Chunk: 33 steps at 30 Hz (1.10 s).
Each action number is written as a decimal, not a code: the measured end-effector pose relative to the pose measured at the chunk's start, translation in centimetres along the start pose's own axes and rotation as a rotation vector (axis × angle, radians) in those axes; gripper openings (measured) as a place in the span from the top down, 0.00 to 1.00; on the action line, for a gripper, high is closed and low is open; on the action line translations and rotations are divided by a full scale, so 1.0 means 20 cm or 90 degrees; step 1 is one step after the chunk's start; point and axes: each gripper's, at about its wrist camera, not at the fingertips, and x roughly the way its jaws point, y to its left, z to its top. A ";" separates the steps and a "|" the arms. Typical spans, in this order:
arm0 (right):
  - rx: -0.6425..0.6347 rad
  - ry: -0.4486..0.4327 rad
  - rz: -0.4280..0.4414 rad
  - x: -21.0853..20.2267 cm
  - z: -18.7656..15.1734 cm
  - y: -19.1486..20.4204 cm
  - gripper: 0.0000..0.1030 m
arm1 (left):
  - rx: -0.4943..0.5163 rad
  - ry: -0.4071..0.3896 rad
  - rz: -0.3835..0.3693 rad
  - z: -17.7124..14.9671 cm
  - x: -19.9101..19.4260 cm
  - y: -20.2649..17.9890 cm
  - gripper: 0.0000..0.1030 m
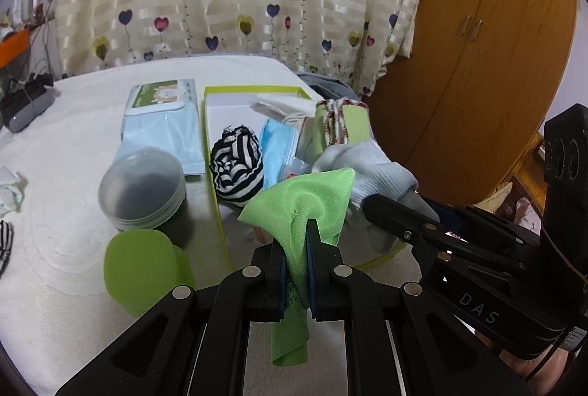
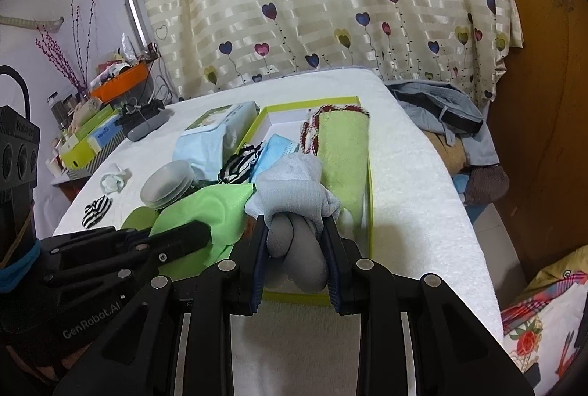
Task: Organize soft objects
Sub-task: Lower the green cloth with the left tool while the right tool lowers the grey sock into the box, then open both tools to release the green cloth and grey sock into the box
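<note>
Black fingers of the left gripper (image 1: 296, 245) are filling the bottom of the left wrist view, clenching a bright green cloth (image 1: 305, 201) that is fanning out above the pads and hanging down below them. Toward the lower right of that frame, the right gripper (image 1: 382, 205) is reaching in, pinching a grey-and-white sock (image 1: 371, 172). From the right wrist view, the right gripper (image 2: 296, 249) is grasping the sock (image 2: 290, 186) between its blue pads, the grey toe bulging toward the camera.

Both soft items are hovering over the near end of a lime-rimmed box (image 1: 220, 208) sitting on a white towel-covered surface (image 1: 66, 146). Inside the box a striped sock ball (image 1: 237, 168), a blue face mask (image 1: 275, 146) and a green towel with red trim (image 2: 341, 142) are lying. Left of the box, a clear lidded jar (image 1: 143, 186), a wipes pack (image 1: 161, 117) and a green cup (image 1: 141, 271) are resting.
</note>
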 end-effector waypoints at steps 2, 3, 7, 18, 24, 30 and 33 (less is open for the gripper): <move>0.000 0.004 0.001 0.02 0.00 -0.01 0.73 | -0.002 0.003 0.002 0.00 0.02 0.00 0.92; 0.000 0.006 0.003 0.03 0.01 -0.01 0.73 | -0.003 0.006 0.003 0.01 0.03 0.00 0.92; 0.001 0.013 0.005 0.08 0.03 -0.03 0.73 | -0.005 0.014 0.003 0.02 0.07 0.00 0.92; 0.002 0.029 0.012 0.18 0.10 -0.07 0.72 | -0.012 0.024 -0.003 0.06 0.15 -0.01 0.91; 0.006 0.031 0.022 0.21 0.13 -0.07 0.72 | -0.022 0.027 -0.008 0.07 0.15 0.02 0.77; -0.006 0.011 0.002 0.13 0.11 -0.05 0.63 | -0.017 0.014 -0.020 0.06 0.10 0.01 0.70; -0.002 0.004 -0.001 0.09 0.10 -0.06 0.61 | -0.016 0.008 -0.026 0.05 0.07 0.00 0.67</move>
